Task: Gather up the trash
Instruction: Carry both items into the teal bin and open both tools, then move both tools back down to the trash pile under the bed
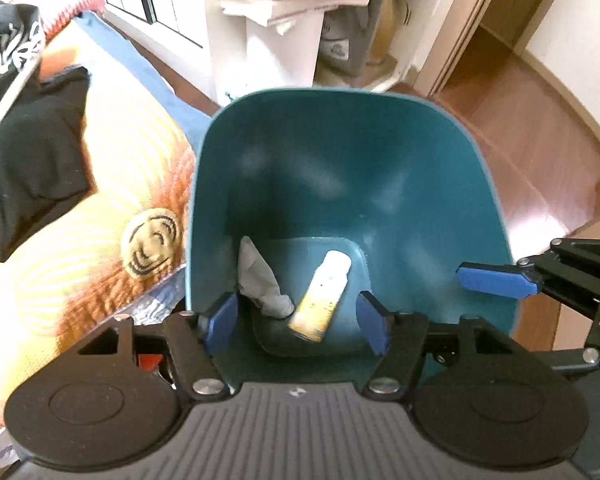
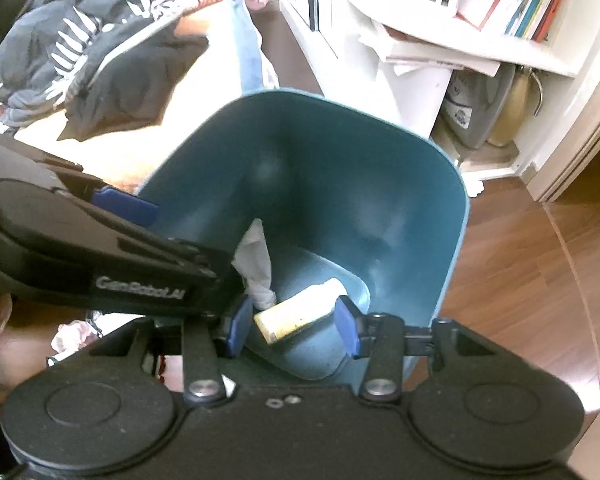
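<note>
Both tongs (image 1: 298, 320) (image 2: 294, 326) hang open above the bin's rim (image 1: 204, 152).

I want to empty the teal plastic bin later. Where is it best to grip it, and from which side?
Probably the thin upper rim of the teal plastic bin: it is upright and open-topped, so come from above with one of the jaws inside the wall and one outside. Choose the floor side; bedding crowds the other.

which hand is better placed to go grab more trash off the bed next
Left, likely. The left tool hangs open and empty over the teal bin, right next to the bed. The right tool, also open and empty, sits on the side toward the wooden floor.
</note>
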Motion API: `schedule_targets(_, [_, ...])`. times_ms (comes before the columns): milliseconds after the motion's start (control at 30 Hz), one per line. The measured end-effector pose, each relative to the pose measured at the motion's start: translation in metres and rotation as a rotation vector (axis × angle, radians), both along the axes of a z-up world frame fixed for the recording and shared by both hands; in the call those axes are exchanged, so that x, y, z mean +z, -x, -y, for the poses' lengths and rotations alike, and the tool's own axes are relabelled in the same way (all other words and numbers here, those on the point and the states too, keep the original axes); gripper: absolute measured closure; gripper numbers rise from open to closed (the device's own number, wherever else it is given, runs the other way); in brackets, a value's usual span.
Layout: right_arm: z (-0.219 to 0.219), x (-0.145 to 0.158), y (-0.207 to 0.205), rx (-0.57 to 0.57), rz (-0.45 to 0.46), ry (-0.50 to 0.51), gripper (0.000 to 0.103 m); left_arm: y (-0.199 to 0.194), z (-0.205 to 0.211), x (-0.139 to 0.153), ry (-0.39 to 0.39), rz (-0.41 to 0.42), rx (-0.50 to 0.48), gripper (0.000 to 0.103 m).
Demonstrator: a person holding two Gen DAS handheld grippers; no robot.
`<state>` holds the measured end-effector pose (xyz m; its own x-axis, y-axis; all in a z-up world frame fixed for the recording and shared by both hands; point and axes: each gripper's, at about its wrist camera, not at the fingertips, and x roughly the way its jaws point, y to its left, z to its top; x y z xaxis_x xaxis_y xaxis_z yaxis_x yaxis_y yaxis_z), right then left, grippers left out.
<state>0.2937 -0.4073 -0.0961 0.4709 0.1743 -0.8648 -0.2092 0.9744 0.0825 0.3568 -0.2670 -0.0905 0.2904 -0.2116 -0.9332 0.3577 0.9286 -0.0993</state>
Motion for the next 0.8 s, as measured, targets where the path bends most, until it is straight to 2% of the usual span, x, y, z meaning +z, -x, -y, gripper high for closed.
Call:
schedule_targets(233, [-0.01, 0.035, 0.025, 0.024, 0.053, -0.049, 0.056, 0.031, -0.021, 0.04, 0.038, 0.062, 0.027, 0.038])
schedule_targets(567, [-0.046, 0.077, 0.066, 0.1, 0.128, -0.085, 0.055, 0.091, -0.076, 0.097, 0.078, 0.153, 0.1, 0.037])
schedule_targets(667, [-0.06, 0.087, 0.078, 0.134, 0.143, -0.093, 0.055, 0.11, -0.097, 0.109, 0.087, 0.178, 0.134, 0.03])
schedule_targets(800, [-0.081, 0.099, 0.091, 0.184, 0.155, -0.116, 0.055, 0.133, -0.129, 0.12, 0.111, 0.197, 0.184, 0.029])
